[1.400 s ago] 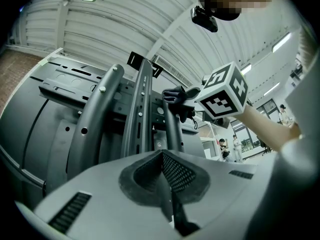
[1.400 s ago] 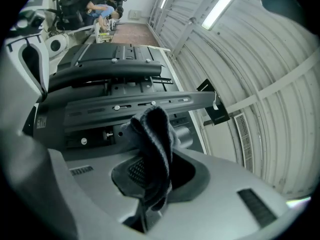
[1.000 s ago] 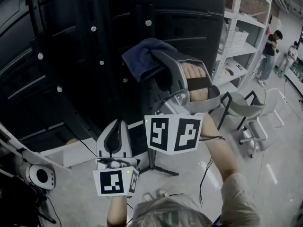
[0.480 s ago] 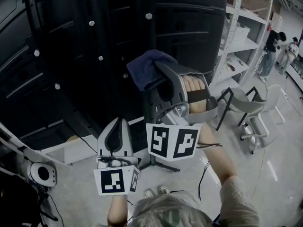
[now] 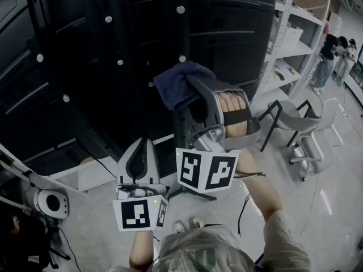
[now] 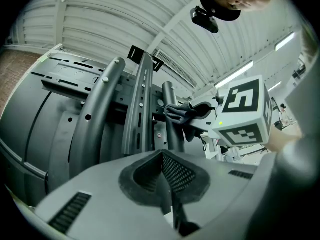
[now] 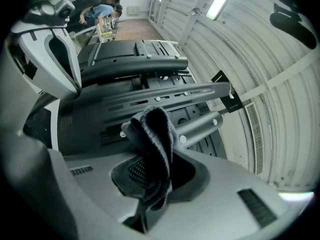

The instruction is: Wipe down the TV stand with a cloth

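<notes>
The black TV stand (image 5: 170, 21) and the back of the screen fill the upper head view, its column and cross bars studded with screws. My right gripper (image 5: 190, 86) is shut on a dark blue cloth (image 5: 174, 84), which is held against the column (image 6: 142, 104). In the right gripper view the cloth (image 7: 156, 144) hangs bunched from the gripper (image 7: 150, 186) in front of the stand's bars (image 7: 150, 64). My left gripper (image 5: 141, 146) sits lower and nearer to me. It is shut with nothing in it (image 6: 165, 159).
White metal shelving (image 5: 289, 33) stands to the right, with grey chairs (image 5: 295, 126) below it and people (image 5: 332, 55) at the far right. The stand's base (image 5: 193, 194) rests on the floor near my feet. A white round device (image 5: 51, 203) and cables lie at lower left.
My right gripper has slid the cloth a little down the stand's column. The left gripper has hardly moved.
</notes>
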Demonstrator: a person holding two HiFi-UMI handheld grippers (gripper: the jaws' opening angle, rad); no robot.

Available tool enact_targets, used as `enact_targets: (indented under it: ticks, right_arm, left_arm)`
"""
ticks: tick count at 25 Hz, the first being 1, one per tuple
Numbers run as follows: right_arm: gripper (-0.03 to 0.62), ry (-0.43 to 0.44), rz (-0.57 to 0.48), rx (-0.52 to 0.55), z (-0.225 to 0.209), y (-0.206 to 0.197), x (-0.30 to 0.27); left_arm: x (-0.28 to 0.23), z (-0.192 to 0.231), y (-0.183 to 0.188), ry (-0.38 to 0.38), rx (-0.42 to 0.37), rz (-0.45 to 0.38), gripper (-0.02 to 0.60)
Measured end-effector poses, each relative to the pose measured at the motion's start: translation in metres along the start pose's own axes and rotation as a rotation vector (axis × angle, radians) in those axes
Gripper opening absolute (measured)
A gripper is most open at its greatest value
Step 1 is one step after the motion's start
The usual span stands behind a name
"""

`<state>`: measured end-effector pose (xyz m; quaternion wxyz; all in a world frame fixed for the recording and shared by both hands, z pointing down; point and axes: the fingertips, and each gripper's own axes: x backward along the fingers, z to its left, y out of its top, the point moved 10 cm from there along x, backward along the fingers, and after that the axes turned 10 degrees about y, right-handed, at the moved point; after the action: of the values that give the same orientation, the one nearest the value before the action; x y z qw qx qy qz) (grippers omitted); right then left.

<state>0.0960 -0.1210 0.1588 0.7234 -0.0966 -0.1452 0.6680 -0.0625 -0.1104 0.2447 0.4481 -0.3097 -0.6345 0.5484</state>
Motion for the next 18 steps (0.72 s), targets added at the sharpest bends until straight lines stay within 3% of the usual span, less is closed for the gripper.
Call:
enact_targets:
  ticks: [18]
  right_arm:
    - [0.057, 0.105, 0.024, -0.011, 0.039, -0.013, 0.008]
  left_arm:
    - [0.005, 0.0, -0.012, 0.009, 0.01, 0.035, 0.015]
